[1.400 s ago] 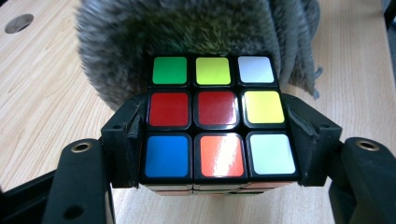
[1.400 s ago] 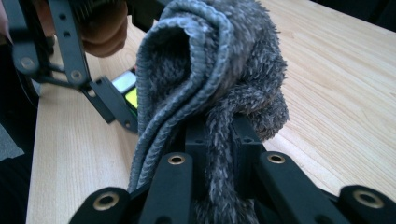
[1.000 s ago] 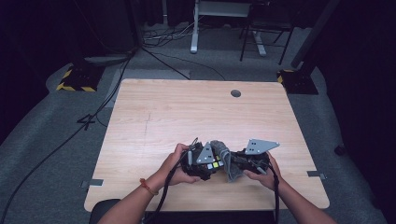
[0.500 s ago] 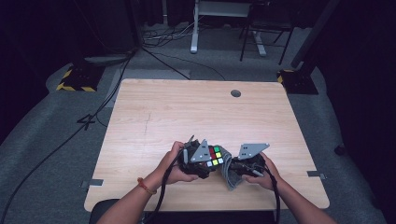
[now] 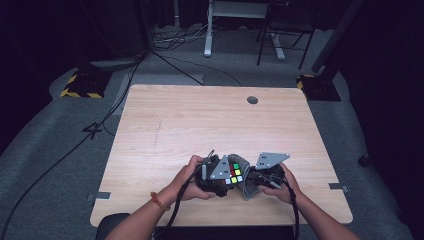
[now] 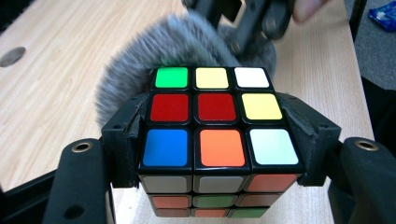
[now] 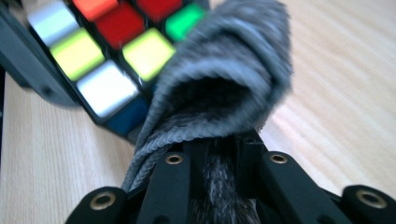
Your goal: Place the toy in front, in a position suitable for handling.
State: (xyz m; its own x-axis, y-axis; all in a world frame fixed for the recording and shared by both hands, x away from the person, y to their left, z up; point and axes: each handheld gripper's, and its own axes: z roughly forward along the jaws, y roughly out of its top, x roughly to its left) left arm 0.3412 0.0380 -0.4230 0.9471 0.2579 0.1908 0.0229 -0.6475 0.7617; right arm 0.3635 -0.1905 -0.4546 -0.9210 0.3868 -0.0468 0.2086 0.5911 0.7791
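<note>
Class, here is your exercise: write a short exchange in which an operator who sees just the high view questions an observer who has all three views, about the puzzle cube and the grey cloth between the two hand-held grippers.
Operator: From above, the cube is tiny. Is the left hand-held gripper really gripping it?
Observer: Yes. In the left gripper view its jaws press on two opposite sides of the cube.
Operator: And the grey cloth?
Observer: In the right gripper view the right hand-held gripper is pinched shut on it, with the cloth folded over above the jaws.
Operator: Is the cloth on the cube?
Observer: Its fold covers the cube's edge beside the green square. Contact looks likely.
</note>
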